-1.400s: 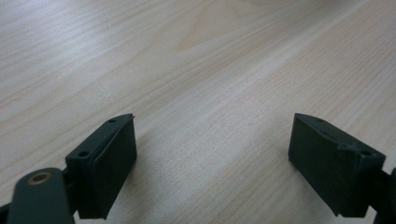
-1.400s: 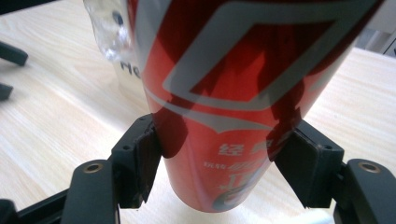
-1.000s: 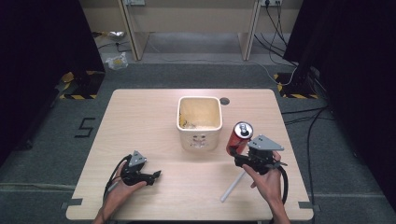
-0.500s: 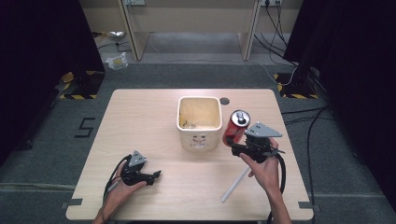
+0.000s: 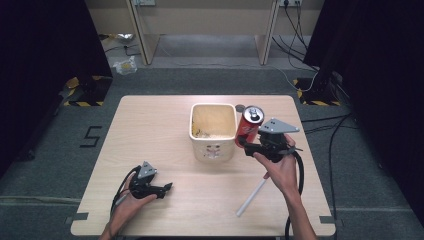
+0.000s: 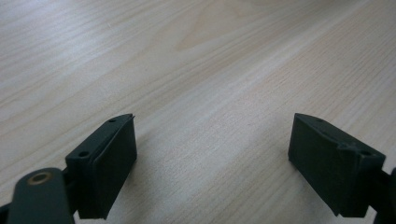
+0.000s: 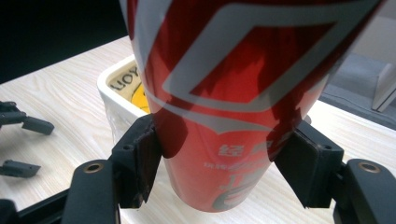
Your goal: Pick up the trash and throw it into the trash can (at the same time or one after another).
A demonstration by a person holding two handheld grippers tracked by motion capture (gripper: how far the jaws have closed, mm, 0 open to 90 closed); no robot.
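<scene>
1. Can [image 5: 250,125]: a red drink can, gripped low on its body by the right gripper [image 5: 246,144], both jaws pressed against its sides. It is lifted and tilted, just beside the right wall of a cream bin [image 5: 213,145] at the table's middle.
2. Step in hand, as I judge it: carrying the can toward the bin to drop it in.
3. The next move calls for lifting the can's base over the bin's rim, centring it above the opening, then letting go.
4. The left gripper [image 5: 166,188] rests near the table's [image 5: 150,125] front left, jaws spread wide, holding nothing, well apart from the bin.
5. A white stick [image 5: 251,198] lies on the table near the right forearm, out of the can's path.
6. A small dark disc [image 5: 240,107] sits behind the bin.
7. In the way: the bin's near rim, which the can's base could clip.
</scene>
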